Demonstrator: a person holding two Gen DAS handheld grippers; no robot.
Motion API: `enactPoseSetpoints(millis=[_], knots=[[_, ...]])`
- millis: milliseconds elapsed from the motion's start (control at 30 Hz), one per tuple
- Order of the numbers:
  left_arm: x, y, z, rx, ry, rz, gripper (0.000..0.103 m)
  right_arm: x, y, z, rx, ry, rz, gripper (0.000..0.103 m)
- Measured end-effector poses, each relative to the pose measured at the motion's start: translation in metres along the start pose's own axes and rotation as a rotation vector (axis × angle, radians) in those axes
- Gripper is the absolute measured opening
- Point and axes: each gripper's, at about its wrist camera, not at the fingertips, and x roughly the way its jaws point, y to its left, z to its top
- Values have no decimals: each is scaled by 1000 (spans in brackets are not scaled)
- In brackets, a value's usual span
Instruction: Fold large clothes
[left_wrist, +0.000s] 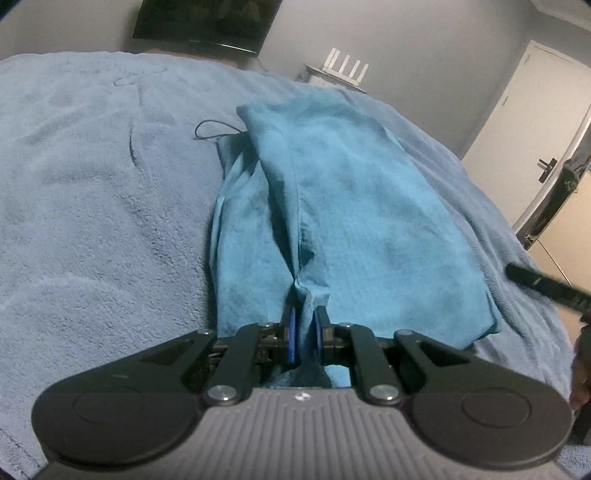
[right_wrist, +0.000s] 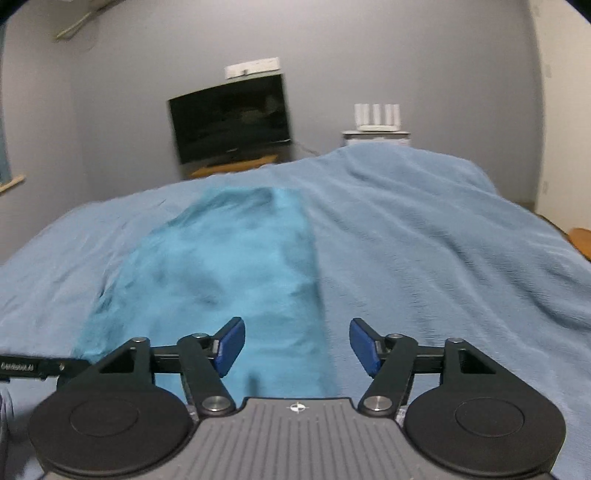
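Left gripper (left_wrist: 305, 317): pinched tight on a gathered fold at the near edge of the teal garment (left_wrist: 343, 206), cloth bunched between its blue pads (left_wrist: 291, 332)
Right gripper (right_wrist: 297, 345): jaws spread wide with nothing between them, hovering over the garment's near edge — the right-hand border of the cloth runs up between the two fingers
Teal garment, left wrist view: lies lengthwise on the light blue blanket (left_wrist: 92, 184), stretching from the gripper at 6 o'clock toward 12 o'clock; a long crease runs down its middle and a second layer shows along its 9 o'clock side
Teal garment (right_wrist: 221, 266), right wrist view: fills the area from 6 o'clock up toward 11 o'clock, motion-blurred, its surface rumpled
Thin dark cord (left_wrist: 214, 131): loops on the blanket just beside the garment's far corner, at 11 o'clock
Blanket (right_wrist: 424, 229): covers the whole bed, bare at 3 o'clock of the garment
Television (right_wrist: 231, 118): dark screen against the grey wall, at 12 o'clock
White router (right_wrist: 376, 116): stands on a small unit at 1 o'clock — antennas upright
Door (left_wrist: 524, 118): white, with a dark handle, at 2 o'clock in the left wrist view
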Motion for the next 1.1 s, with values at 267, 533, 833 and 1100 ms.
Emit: enactPoseSetpoints(millis=[267,533,833,1100], knots=[[-9,14,-11,-69,-26,-10,20,34,-30,-12,127,92,-131,71],[-51,-39,-26,235,-157,1,72,-1,-14,-27,-62,237,-109,73],[-3,-98,-72,684,-94,164,75,25,13,-40,-196,287,-60,77],[14,-89,-63,625,-174,169,69,27,21,-38,-196,188,-49,81]])
